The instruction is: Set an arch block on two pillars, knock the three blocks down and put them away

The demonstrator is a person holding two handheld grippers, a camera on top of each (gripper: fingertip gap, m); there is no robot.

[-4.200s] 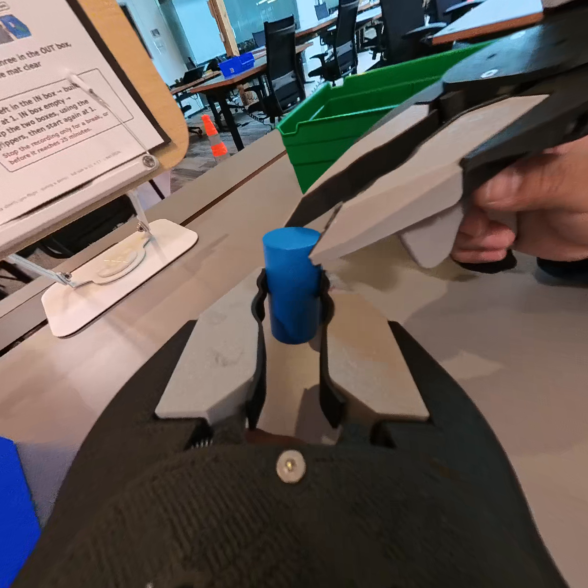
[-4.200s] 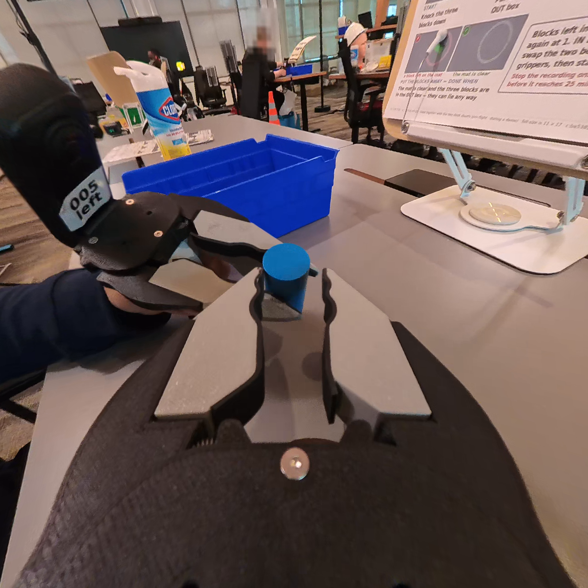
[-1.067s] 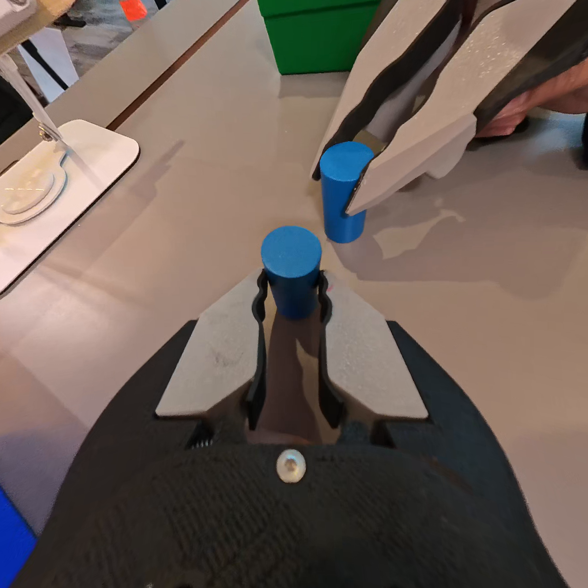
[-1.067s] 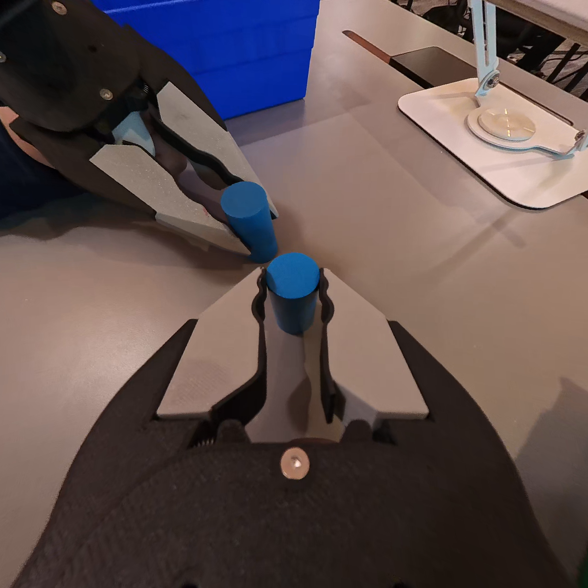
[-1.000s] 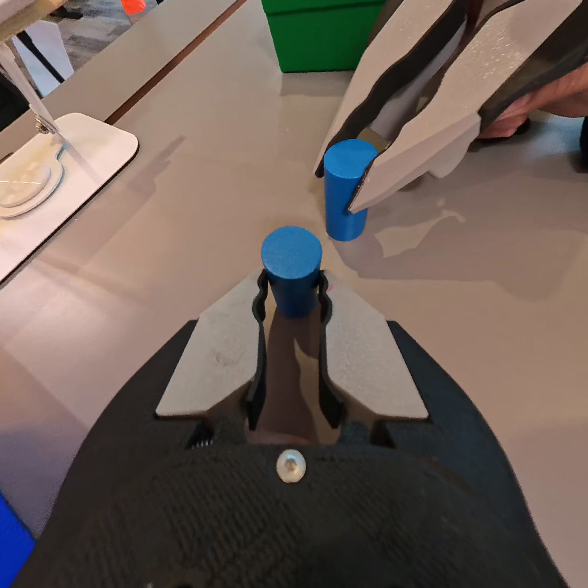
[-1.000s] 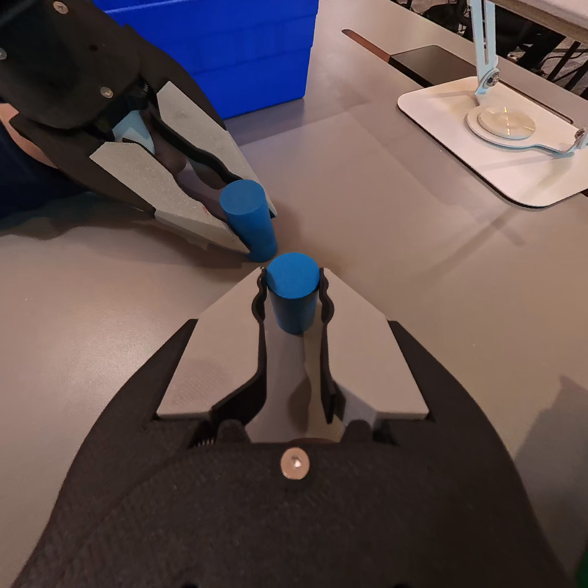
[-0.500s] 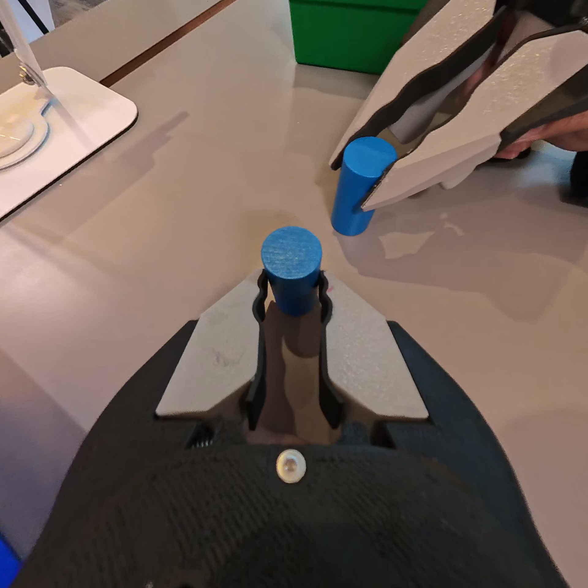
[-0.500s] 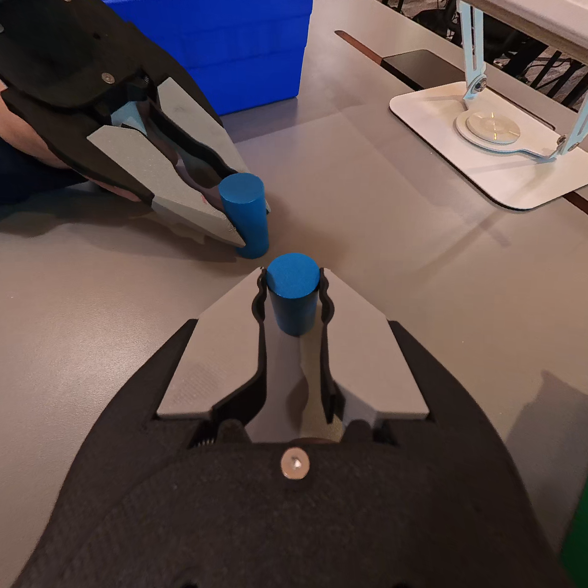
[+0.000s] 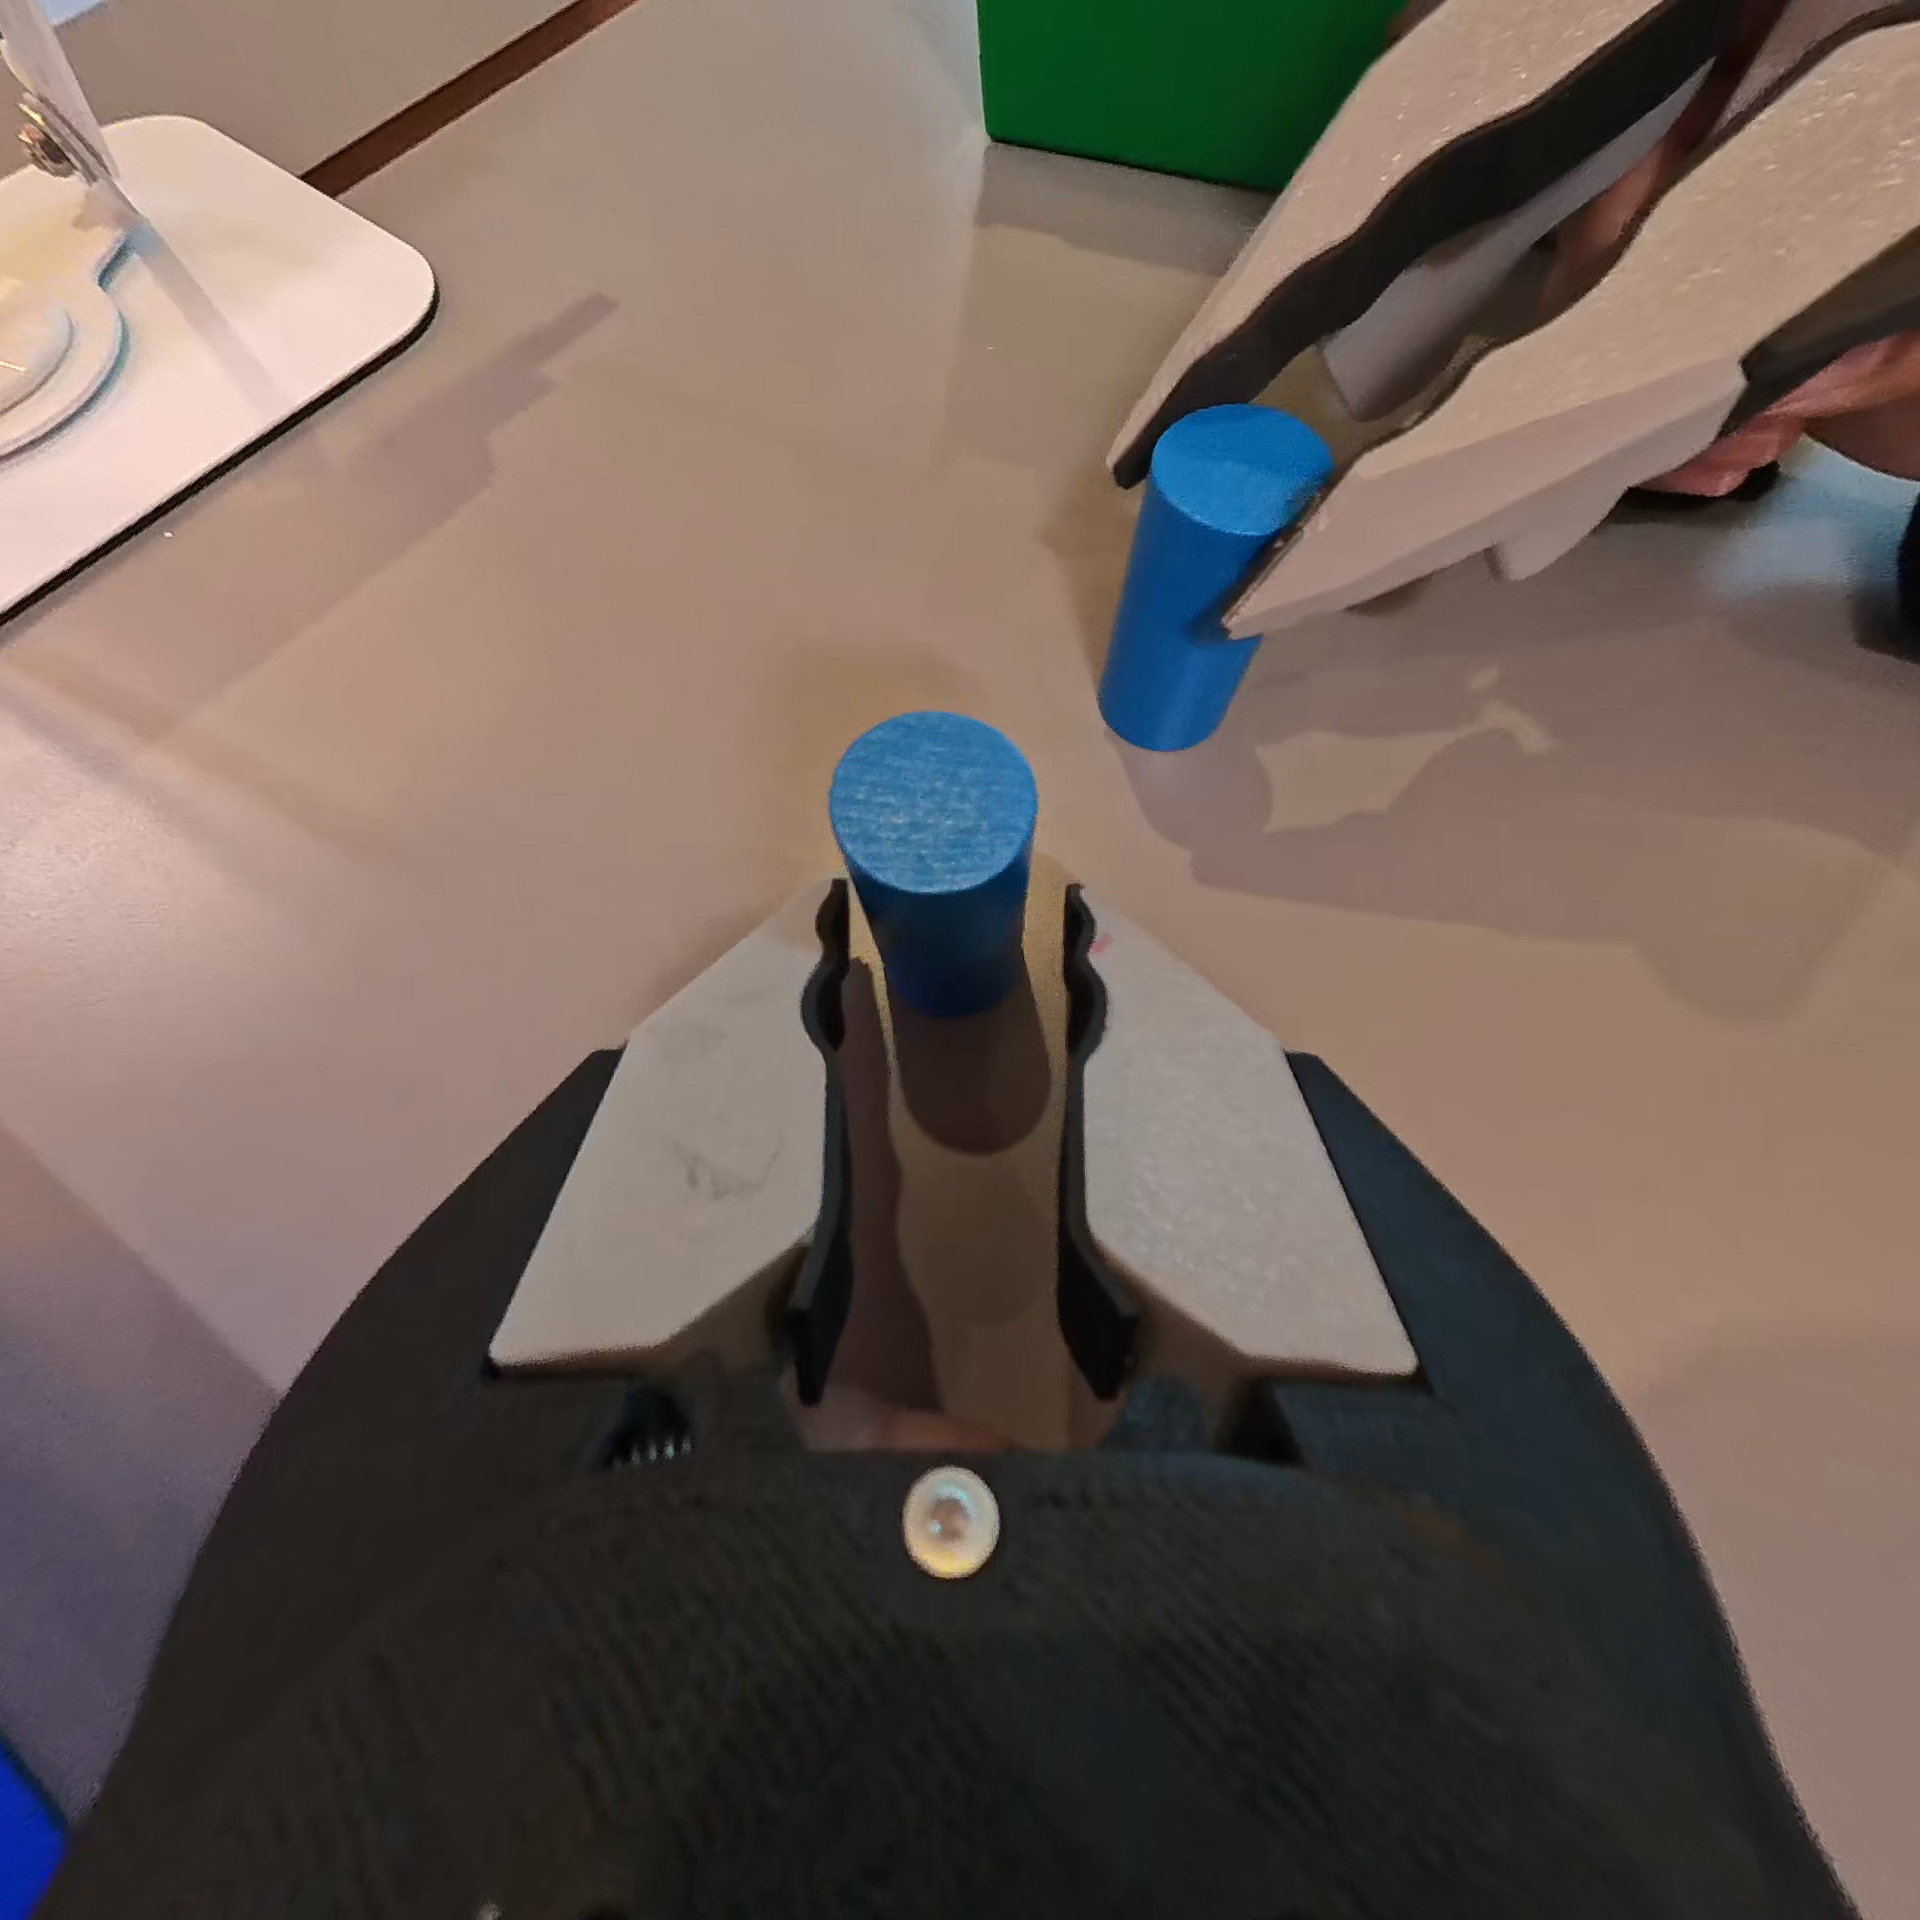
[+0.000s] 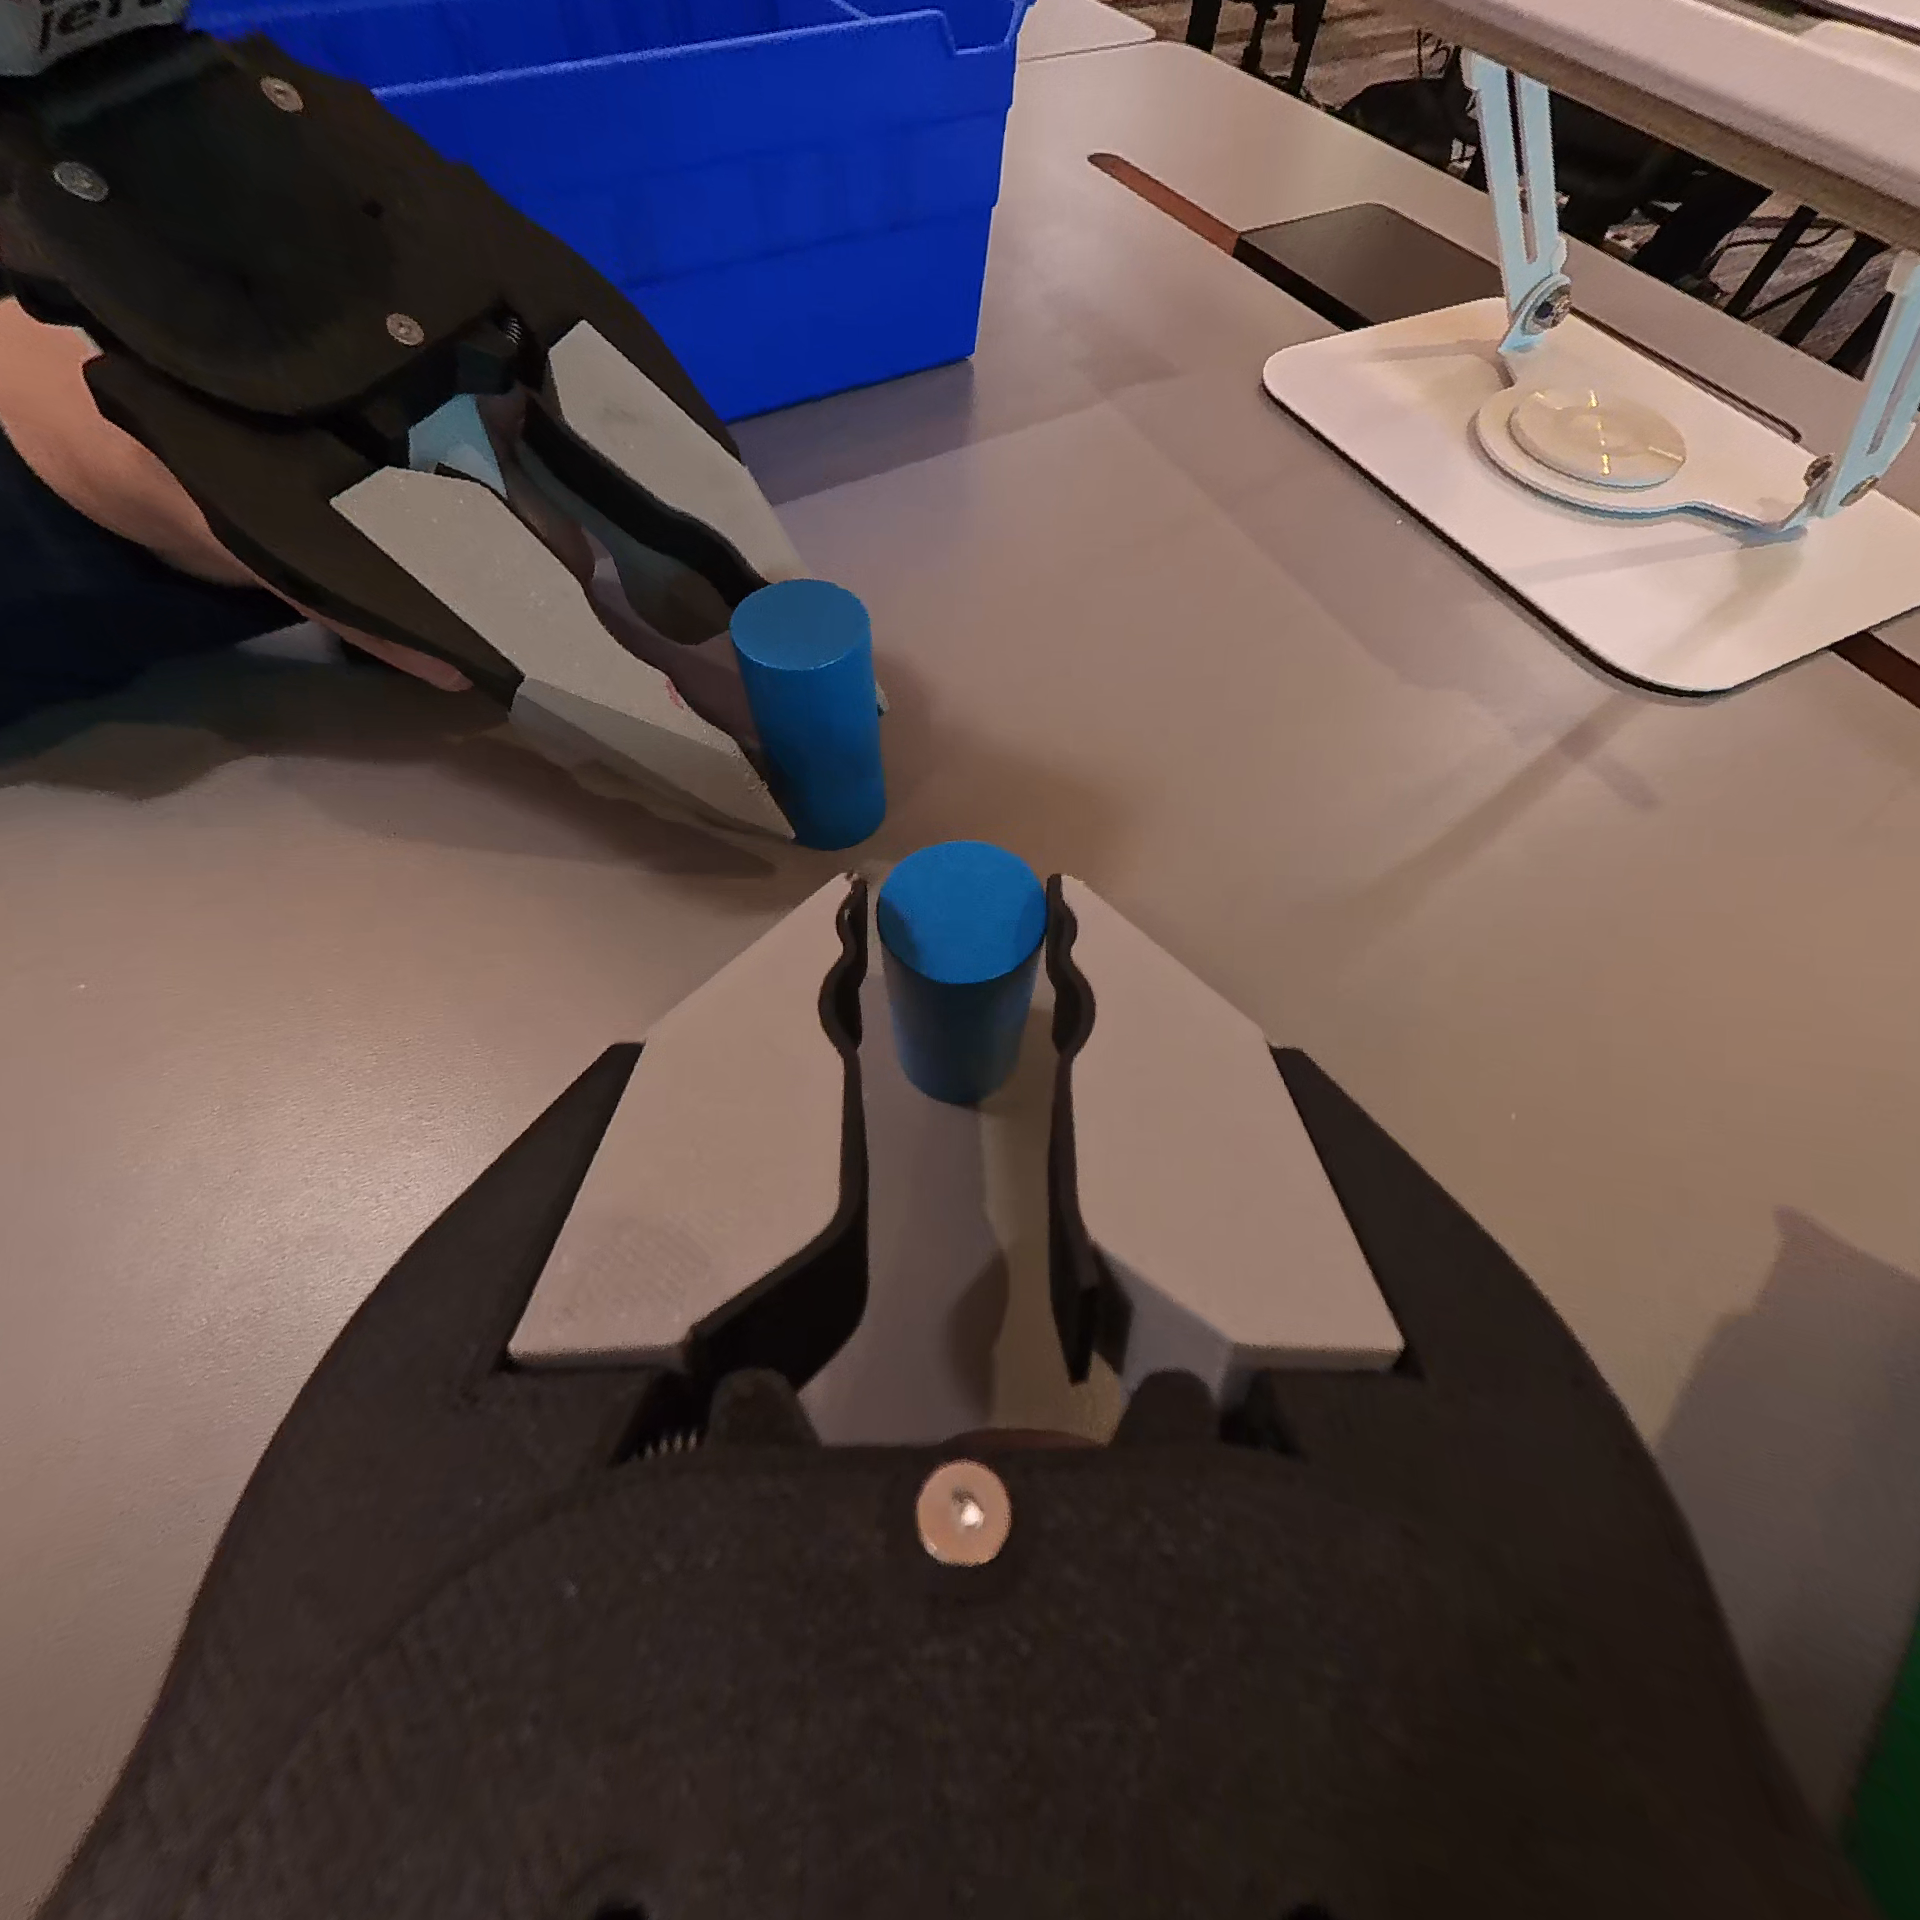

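Note:
Two blue cylinder pillars stand upright and close together on the grey table (image 9: pixel 520 644). My left gripper (image 9: pixel 951 914) is open. One blue cylinder (image 9: pixel 935 821) stands between its pads, with a small gap on each side. The right wrist view shows this cylinder (image 10: pixel 810 707) resting on the table at the left gripper's (image 10: pixel 826 764) tips. My right gripper (image 10: pixel 956 914) is shut on the other blue cylinder (image 10: pixel 961 935), with its base at the table. The left wrist view shows that cylinder (image 9: pixel 1226 478) pinched at the right gripper's (image 9: pixel 1179 551) tips. No arch block is in view.
A green bin (image 9: pixel 1132 94) stands at the back in the left wrist view. A blue bin (image 10: pixel 727 187) stands behind the left gripper in the right wrist view. The white base of a sign stand (image 10: pixel 1558 499) sits to the side and also shows in the left wrist view (image 9: pixel 208 312). The gap from one gripper's tips to the other's is roughly 7 centimeters.
My left gripper's pads have spread off their cylinder, which stays standing on the table. My right gripper still grips its cylinder, now a little farther from the left one.

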